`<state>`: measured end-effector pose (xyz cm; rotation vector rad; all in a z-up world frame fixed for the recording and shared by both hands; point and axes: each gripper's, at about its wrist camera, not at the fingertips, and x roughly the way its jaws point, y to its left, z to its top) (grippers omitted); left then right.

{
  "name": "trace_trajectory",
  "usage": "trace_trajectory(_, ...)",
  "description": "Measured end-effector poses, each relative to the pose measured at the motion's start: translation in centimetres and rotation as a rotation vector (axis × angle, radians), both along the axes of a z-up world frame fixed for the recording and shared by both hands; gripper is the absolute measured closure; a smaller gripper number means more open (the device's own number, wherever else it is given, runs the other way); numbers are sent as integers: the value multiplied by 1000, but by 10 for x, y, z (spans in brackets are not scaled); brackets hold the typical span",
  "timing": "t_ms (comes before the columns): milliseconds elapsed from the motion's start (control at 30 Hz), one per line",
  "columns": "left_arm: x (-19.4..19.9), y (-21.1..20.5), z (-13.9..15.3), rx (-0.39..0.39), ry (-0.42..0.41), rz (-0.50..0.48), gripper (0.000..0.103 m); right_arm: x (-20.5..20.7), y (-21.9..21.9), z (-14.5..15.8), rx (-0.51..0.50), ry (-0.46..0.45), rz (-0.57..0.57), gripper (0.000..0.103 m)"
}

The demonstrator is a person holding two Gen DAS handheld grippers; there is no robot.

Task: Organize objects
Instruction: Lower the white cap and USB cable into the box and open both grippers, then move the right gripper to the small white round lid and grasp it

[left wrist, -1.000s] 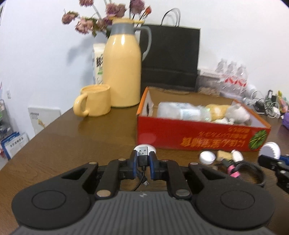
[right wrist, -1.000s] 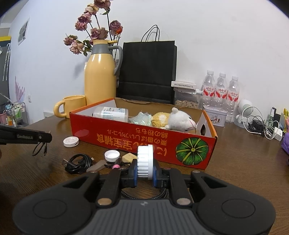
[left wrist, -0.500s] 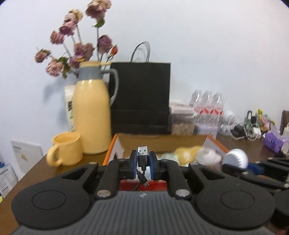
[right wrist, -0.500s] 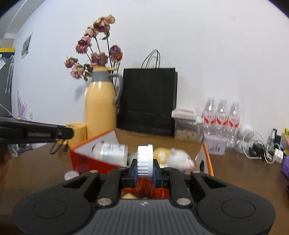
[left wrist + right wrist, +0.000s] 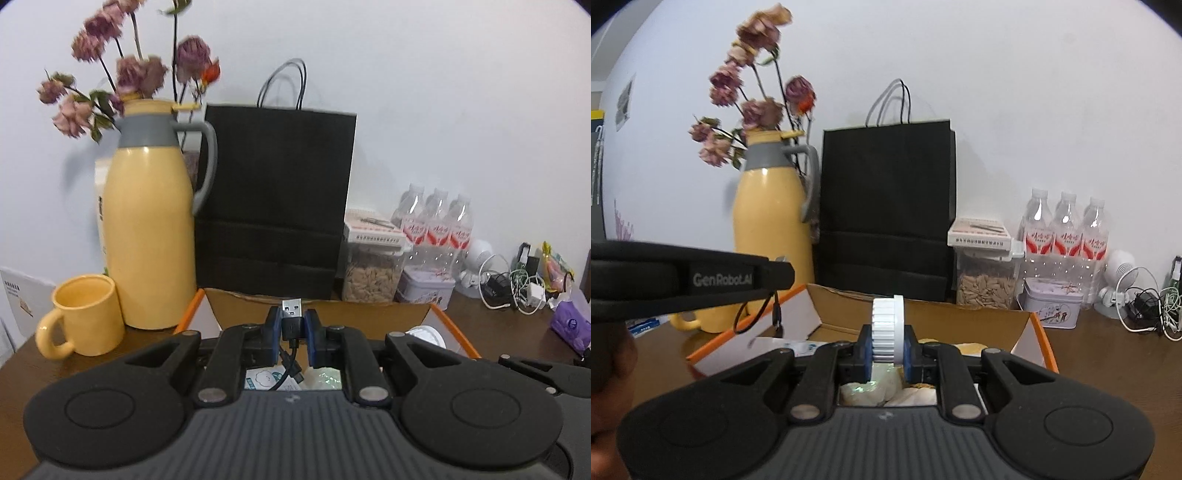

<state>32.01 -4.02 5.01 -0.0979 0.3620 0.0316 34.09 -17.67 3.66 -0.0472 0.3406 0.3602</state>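
My left gripper (image 5: pixel 292 328) is shut on the plug of a black USB cable (image 5: pixel 291 321), whose short lead dangles below the jaws. It hovers over the orange cardboard box (image 5: pixel 439 316). My right gripper (image 5: pixel 888 341) is shut on a white ribbed bottle cap (image 5: pixel 888 332), held on edge above the same box (image 5: pixel 1039 332). In the right wrist view the left gripper (image 5: pixel 768 275) reaches in from the left with the cable's lead (image 5: pixel 775 314) hanging from it. Soft pale items lie in the box under both grippers.
A yellow thermos jug (image 5: pixel 147 236) with dried flowers and a yellow mug (image 5: pixel 83 314) stand left of the box. Behind it are a black paper bag (image 5: pixel 277 199), a seed jar (image 5: pixel 373 273), a tin, water bottles (image 5: pixel 436 225) and tangled chargers (image 5: pixel 517 288) at right.
Both grippers have risen and moved forward from the table in front of the box to above its inside, each still holding its object. The loose items on the table have dropped out of view.
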Motion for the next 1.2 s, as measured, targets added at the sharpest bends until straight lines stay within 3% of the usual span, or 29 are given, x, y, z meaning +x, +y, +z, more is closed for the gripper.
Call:
trace_trajectory(300,24,3,-16,12,47,1,89,20,-3,-16,-13,57,-12,89)
trace_trajectory(400,25,5,-19,21,50,3,82,22,-3,-17,-27,71,-30,87)
trace_trajectory(433,25,6,-19,26,52,4,59,22,-4,-17,-31,74,-38,83)
trace_trajectory(467,25,7,-19,30,51,12,22,22,-6,-17,-31,76,-49,66)
trace_trajectory(500,24,8,-19,30,41,19,4,22,-8,-16,-25,73,-57,41)
trace_trajectory(533,22,9,-18,29,20,31,0,22,-9,-15,-20,71,-60,30)
trace_trajectory(567,21,10,-18,34,9,45,0,22,-10,-14,-21,66,-65,13)
trace_trajectory(600,21,11,-17,42,14,51,0,21,-11,-13,-23,57,-72,5)
trace_trajectory(667,21,13,-16,49,24,54,0,20,-13,-12,-26,51,-79,0)
trace_trajectory(867,20,17,-15,44,35,55,0,20,-14,-12,-39,60,-88,0)
trace_trajectory(1200,4,23,-10,35,27,-24,0,10,-16,-5,-65,50,-82,0)
